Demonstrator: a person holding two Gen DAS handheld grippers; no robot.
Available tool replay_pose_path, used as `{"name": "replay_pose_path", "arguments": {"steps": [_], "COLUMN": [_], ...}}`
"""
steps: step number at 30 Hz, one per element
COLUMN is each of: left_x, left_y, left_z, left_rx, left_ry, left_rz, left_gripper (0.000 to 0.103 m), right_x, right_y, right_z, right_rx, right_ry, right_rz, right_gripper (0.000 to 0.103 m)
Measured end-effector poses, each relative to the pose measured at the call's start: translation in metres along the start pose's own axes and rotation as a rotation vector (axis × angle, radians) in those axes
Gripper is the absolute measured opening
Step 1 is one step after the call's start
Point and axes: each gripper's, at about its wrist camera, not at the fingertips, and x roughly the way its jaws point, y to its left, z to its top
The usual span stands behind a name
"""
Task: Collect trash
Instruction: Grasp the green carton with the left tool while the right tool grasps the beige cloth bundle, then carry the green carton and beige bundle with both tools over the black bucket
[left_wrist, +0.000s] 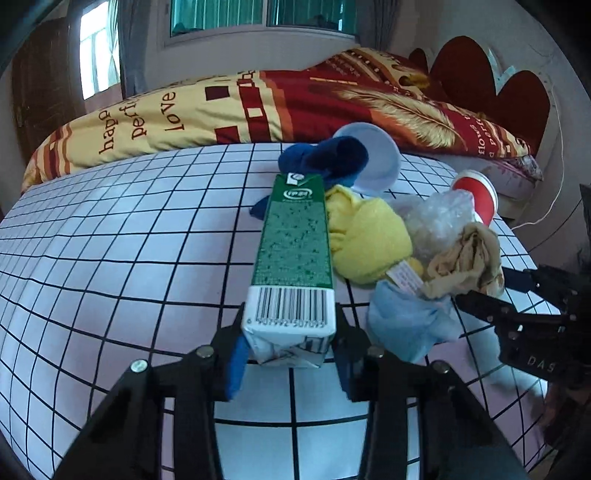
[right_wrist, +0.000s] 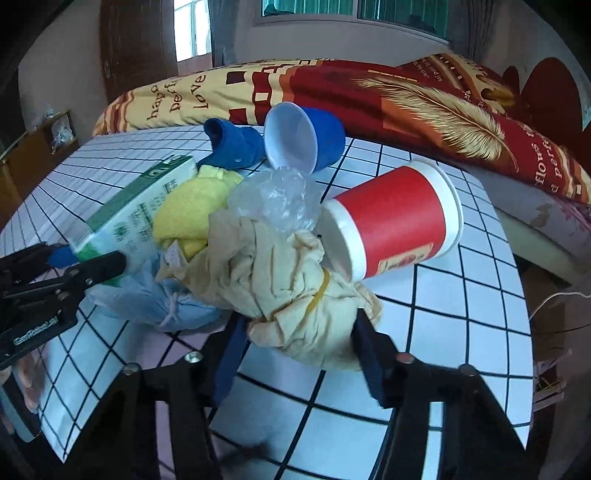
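- The green-and-white rectangular drink carton (left_wrist: 293, 258) is pinched at its barcode end by the left gripper (left_wrist: 290, 354), both blue pads pressed to its sides.
- The carton is seen lying lengthwise on the white tablecloth with a black grid (left_wrist: 110, 258), its far end pointing at the dark blue cloth (left_wrist: 325, 157).
- The crumpled beige cloth bundle tied with a yellow rubber band (right_wrist: 295, 291) is clamped between the fingers of the right gripper (right_wrist: 299, 343), which are pressed into its sides.
- A clear crumpled plastic bag (right_wrist: 277, 199) and a yellow towel (right_wrist: 192, 210) are packed just behind that bundle.
- The red paper cup with a white rim (right_wrist: 395, 218) is found tipped on its side, touching the bundle.
- A blue plastic cup with a white inside (right_wrist: 303, 140) lies on its side farther back.
- A pale blue cloth (left_wrist: 406, 321) rests between the two grippers.
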Motion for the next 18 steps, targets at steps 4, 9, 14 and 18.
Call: {"name": "replay_pose_path", "arguments": {"steps": [4, 9, 14, 18], "left_x": [-0.014, -0.038, -0.063, -0.083], "left_y": [0.002, -0.003, -0.012, -0.022], "left_z": [-0.010, -0.019, -0.025, -0.030], "left_rx": [0.000, 0.024, 0.037, 0.047], "left_ry": [-0.037, -0.075, -0.112, -0.136], "left_rz": [0.013, 0.019, 0.016, -0.004], "left_gripper": [0.040, 0.040, 0.040, 0.040], "right_x": [-0.013, -0.036, -0.064, -0.087], "right_y": [-0.001, -0.005, -0.007, -0.009], "right_z": [-0.009, -0.021, -0.031, -0.042], "right_rx": [0.013, 0.046, 0.072, 0.090], "right_ry": [-0.011, -0.039, -0.078, -0.101], "right_rz": [0.027, 0.051, 0.052, 0.057], "right_gripper": [0.042, 0.034, 0.031, 0.030]}}
